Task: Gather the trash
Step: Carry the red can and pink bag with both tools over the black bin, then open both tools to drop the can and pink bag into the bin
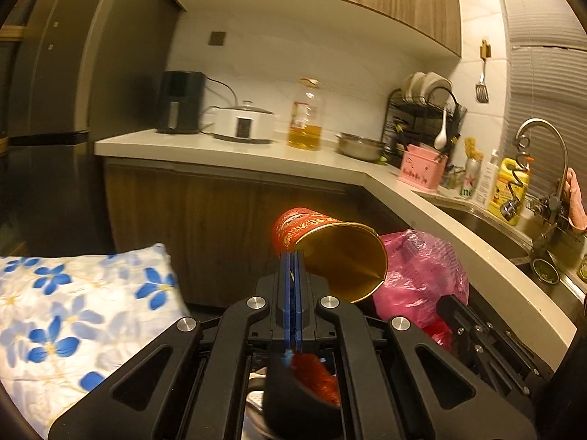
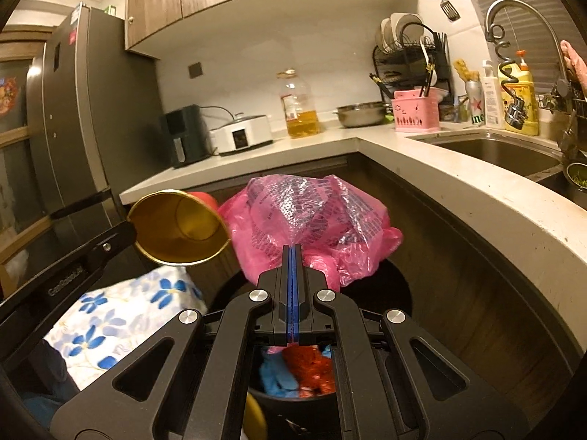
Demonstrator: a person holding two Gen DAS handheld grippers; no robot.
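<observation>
We hold a red cup (image 1: 330,249) by its rim in our left gripper (image 1: 292,256), clenched on it, the gold mouth tipped toward us. Just right of it, our right gripper (image 2: 292,251) is clenched on a pink bag (image 2: 312,216). Both hang above a black bin (image 2: 293,394) holding red and blue scraps. A floral cushion (image 1: 73,311) lies left; the counter (image 1: 234,150) runs beyond.

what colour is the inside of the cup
Gold inside the cup; clearest in the right wrist view.
</observation>
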